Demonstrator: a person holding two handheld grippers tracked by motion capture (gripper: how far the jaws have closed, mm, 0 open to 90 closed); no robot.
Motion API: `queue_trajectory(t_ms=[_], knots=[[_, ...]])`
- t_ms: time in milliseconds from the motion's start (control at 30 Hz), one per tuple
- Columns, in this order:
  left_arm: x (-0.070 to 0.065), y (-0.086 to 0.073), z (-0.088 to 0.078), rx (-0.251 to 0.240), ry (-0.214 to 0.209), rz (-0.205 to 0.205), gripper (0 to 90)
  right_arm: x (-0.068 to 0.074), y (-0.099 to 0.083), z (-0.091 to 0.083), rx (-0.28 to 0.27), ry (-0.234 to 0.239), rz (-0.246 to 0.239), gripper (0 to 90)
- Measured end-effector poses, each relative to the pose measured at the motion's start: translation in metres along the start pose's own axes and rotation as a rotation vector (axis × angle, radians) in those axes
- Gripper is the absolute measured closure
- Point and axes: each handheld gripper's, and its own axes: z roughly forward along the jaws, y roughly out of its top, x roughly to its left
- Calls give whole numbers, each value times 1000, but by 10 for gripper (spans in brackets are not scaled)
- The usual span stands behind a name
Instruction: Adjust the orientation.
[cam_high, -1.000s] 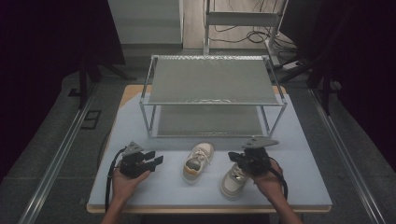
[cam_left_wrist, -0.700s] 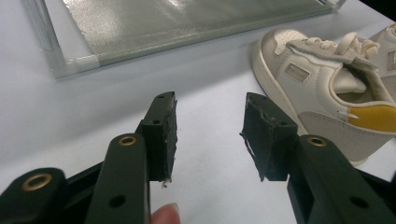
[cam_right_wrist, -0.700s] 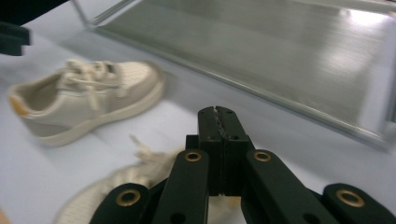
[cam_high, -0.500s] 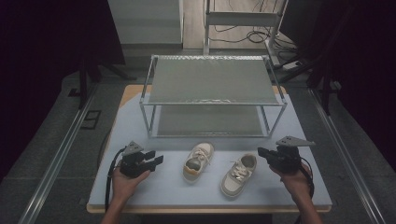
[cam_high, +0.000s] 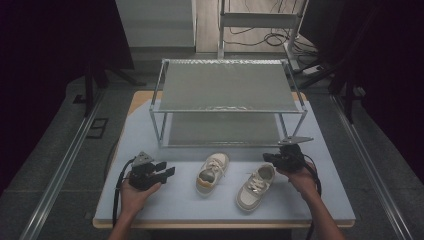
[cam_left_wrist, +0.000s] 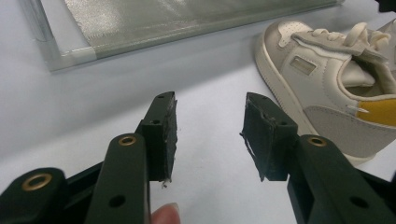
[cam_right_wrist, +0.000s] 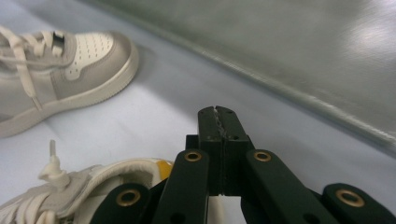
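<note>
Between the left gripper's (cam_left_wrist: 210, 135) fingers (cam_left_wrist: 164, 130), which stood apart with nothing but bare worktop (cam_left_wrist: 93, 116) showing through the gap, there was room enough to take a shoe's side wall; the right gripper's (cam_right_wrist: 218, 116) fingers (cam_right_wrist: 208, 135) were pressed flat together with nothing between them. Two pale shoes lay side by side on the worktop (cam_high: 150, 210) in front of a two-tier metal rack (cam_high: 227, 102): the left shoe (cam_high: 213, 173) near the middle, just beyond the left gripper (cam_high: 161, 175), and the right shoe (cam_high: 256, 186) with its toe end close under the right gripper (cam_high: 272, 159). Judging by this, the step in hand was taking up a shoe for the rack, and it would go best if the right fingers were parted before closing in, then set across the collar or heel rim, where the wall is firm, not on the loose laces. The lower shelf sat low under the upper one, so a shoe would need to enter level and toe-first between the front posts. Open worktop lay on both outer sides; the near edge ran close behind both hands, so a nudged shoe could slide toward it.
</note>
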Motion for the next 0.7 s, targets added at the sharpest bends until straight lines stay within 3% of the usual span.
queue_trajectory(t_ms=[167, 700], knots=[[0, 0, 0, 1, -3, 3, 547, 2, -4, 7, 27, 21, 0, 894], [0, 0, -1, -4, -2, -3, 547, -6, -25, -22, 30, 11, 35, 896]])
